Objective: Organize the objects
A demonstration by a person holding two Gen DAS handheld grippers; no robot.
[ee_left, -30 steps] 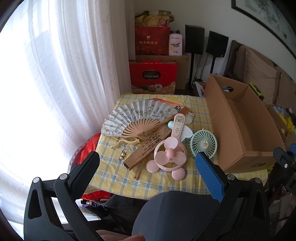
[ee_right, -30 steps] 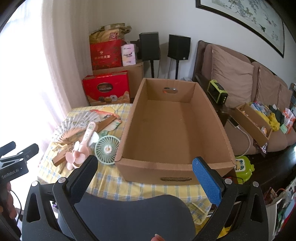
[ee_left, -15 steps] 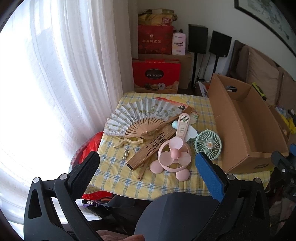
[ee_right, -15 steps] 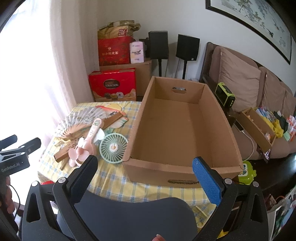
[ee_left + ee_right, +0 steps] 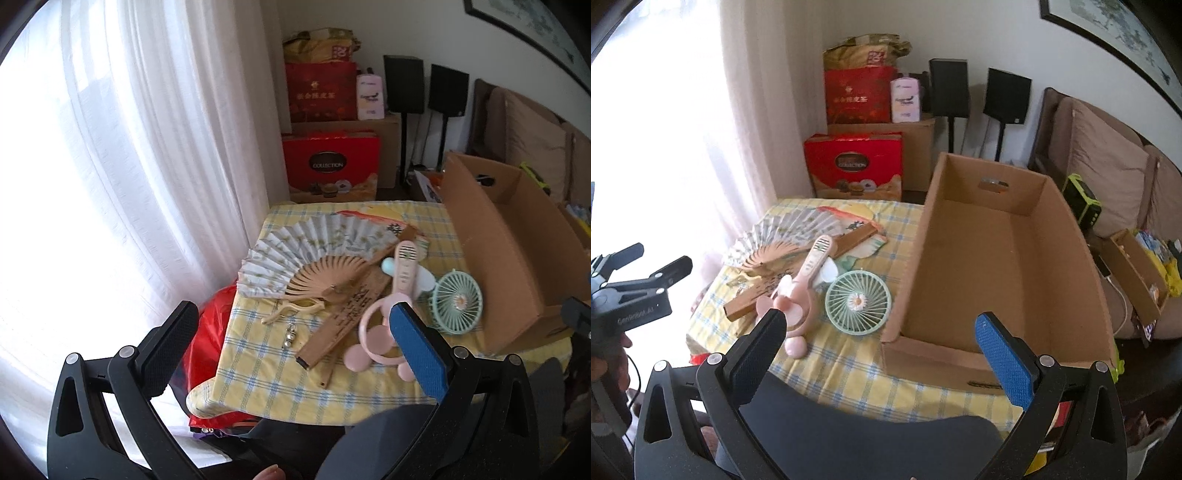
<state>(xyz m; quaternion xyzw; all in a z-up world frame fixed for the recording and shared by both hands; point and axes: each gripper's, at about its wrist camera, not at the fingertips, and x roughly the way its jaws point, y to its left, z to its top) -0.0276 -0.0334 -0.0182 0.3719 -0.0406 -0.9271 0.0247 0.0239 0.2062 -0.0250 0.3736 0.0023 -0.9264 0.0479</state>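
A yellow checked table (image 5: 266,373) holds an open white paper fan (image 5: 314,254), a folded wooden fan (image 5: 343,321), a pink handheld fan (image 5: 402,266), a mint round fan (image 5: 458,301) and a cream clip (image 5: 291,310). An empty cardboard box (image 5: 993,258) stands at the table's right. The pink fan (image 5: 809,280) and mint fan (image 5: 857,301) also show in the right wrist view. My left gripper (image 5: 291,339) is open and empty, before the table's near left. My right gripper (image 5: 882,350) is open and empty, before the box's near wall.
White curtains (image 5: 147,166) hang at the left. Red gift boxes (image 5: 332,166), speakers (image 5: 1006,96) and a sofa (image 5: 1104,166) stand behind the table. A red bag (image 5: 210,332) sits under the table's left edge. A small key charm (image 5: 290,334) lies near the clip.
Both grippers have swung to the left, so the table and box have drifted right in both views. Both stay open and empty. Nothing on the table has moved.
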